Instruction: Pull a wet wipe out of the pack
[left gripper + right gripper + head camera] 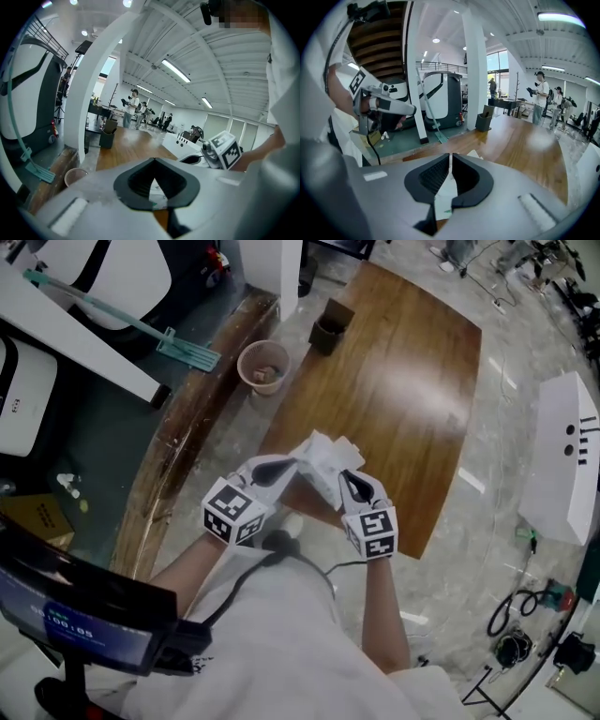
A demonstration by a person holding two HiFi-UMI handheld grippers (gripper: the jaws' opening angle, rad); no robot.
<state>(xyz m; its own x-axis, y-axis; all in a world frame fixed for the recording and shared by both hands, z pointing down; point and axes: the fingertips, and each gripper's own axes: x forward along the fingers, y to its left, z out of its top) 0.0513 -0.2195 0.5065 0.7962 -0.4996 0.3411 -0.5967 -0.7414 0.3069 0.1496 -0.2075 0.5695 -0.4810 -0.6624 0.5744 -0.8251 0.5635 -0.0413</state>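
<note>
Grippers meet above the wooden table's (403,381) near edge: left gripper (291,465) clenched on the wet wipe pack (323,457), right gripper (347,478) just beside, jaws pinching a thin white wipe (449,187).

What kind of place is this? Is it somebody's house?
Not a house. It is more likely a big workshop or lab hall: long strip lights under a high ceiling, a big floor-cleaning machine, and people standing about holding gear.

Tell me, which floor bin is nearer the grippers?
The round pinkish basket; it is pale and open-topped, while the dark square bin stands farther away.
</note>
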